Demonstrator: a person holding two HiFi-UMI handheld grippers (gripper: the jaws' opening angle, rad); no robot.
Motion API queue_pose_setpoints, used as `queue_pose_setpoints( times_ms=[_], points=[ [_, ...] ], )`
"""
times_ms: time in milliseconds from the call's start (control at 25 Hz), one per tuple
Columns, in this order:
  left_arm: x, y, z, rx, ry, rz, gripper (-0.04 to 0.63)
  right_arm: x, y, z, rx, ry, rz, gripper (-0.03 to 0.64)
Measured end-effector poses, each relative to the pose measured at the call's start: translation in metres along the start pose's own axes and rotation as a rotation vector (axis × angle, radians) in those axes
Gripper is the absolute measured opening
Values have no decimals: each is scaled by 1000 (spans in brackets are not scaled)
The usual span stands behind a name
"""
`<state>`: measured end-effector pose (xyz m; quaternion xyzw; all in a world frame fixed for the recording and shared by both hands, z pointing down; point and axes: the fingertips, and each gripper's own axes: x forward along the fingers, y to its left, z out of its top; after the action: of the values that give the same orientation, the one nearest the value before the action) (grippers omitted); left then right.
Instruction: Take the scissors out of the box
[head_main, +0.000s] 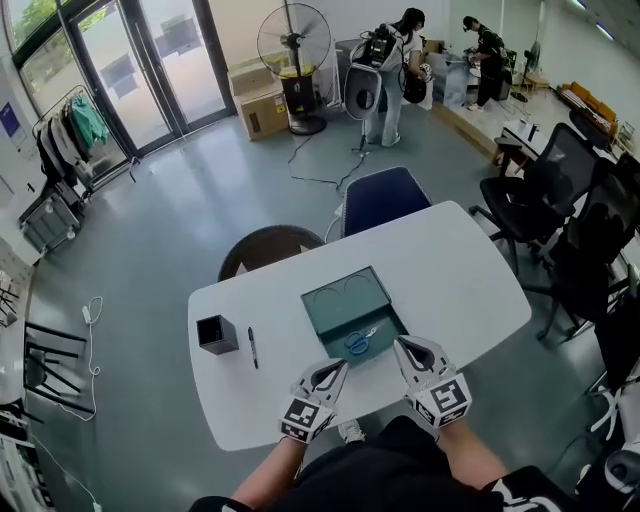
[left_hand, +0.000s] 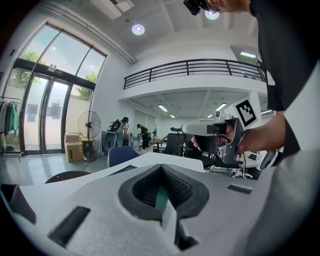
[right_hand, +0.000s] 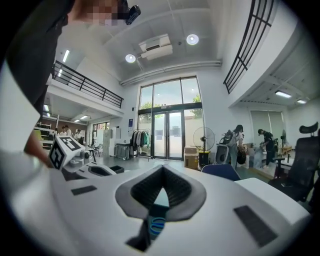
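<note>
Left gripper, right gripper near scissors in box; pen, holder leftward.

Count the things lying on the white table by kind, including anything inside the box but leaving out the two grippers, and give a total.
Teal box: 1
Scissors: 1
Black square holder: 1
Pen: 1
Total: 4
</note>
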<state>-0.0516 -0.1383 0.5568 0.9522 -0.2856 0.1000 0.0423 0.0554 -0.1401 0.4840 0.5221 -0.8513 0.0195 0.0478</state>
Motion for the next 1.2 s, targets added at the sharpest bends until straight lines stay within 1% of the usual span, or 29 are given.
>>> queue_pose_setpoints(
  times_ms=[200, 360, 520, 800, 880, 1040, 1200],
  points=[
    [9, 22, -7, -11, 11, 22, 14, 23, -5, -2, -27, 11, 22, 6],
    [23, 29, -9, -9, 27, 29, 14, 37, -17, -5, -22, 18, 40, 6],
    [35, 35, 0, 8, 4, 56, 14, 50, -31, -4, -32, 18, 81, 6],
    [65, 48, -1, 15, 53, 112, 14, 72, -58, -4, -23, 13, 153, 6],
    [75, 54, -7, 7, 88, 123, 14, 79, -65, -5, -26, 16, 172, 6],
    [94, 60, -30, -37, 213, 125, 14, 90, -80, -14, -11, 40, 194, 6],
    [109, 57, -51, -31, 296, 117, 14, 98, -88, -22, 6, 59, 226, 6]
  ],
)
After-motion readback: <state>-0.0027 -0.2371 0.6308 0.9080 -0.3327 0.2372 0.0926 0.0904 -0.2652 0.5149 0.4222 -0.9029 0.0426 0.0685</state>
